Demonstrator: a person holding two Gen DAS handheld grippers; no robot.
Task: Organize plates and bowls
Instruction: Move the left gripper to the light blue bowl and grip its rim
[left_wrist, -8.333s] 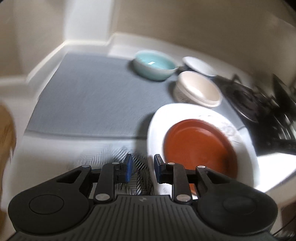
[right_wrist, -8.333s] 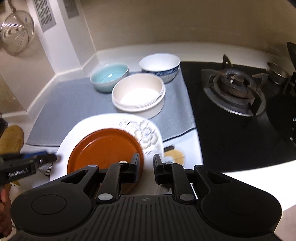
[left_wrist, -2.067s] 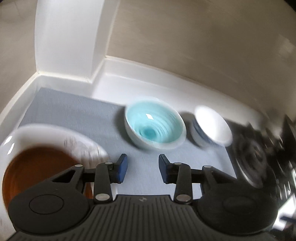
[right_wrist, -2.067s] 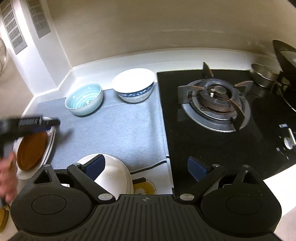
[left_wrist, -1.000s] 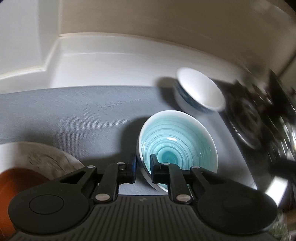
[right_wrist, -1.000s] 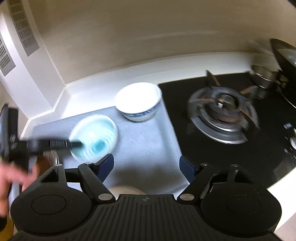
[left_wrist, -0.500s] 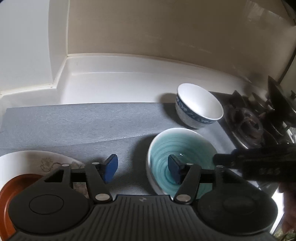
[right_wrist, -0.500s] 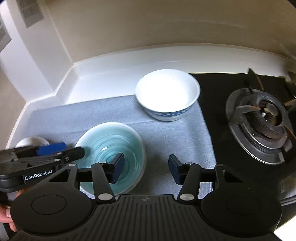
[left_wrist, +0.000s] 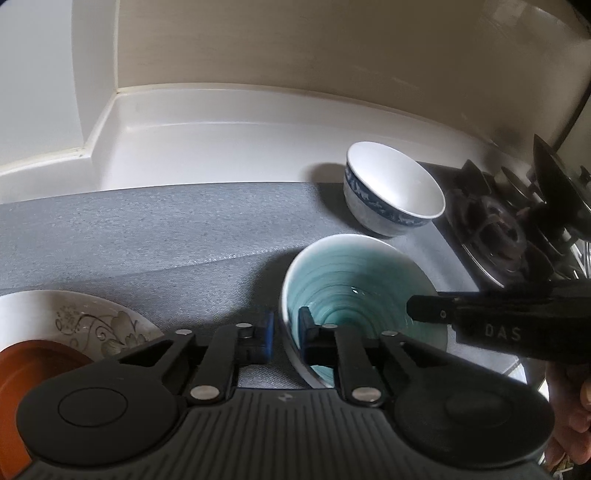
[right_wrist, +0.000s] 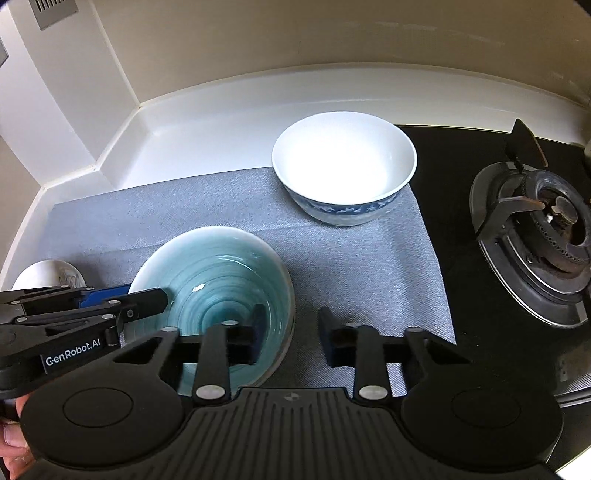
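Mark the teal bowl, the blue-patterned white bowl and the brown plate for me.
teal bowl (right_wrist: 221, 273): right wrist view, on its ringed inside.
blue-patterned white bowl (right_wrist: 343, 162): right wrist view, on its white inside.
brown plate (left_wrist: 26, 373): left wrist view, on its visible upper surface.

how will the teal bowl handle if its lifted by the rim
Probably stiff but breakable: the teal bowl looks like glazed ceramic. Its glossy glaze may slip where the left tongs pinch one rim. Held at one edge, it will likely tilt.
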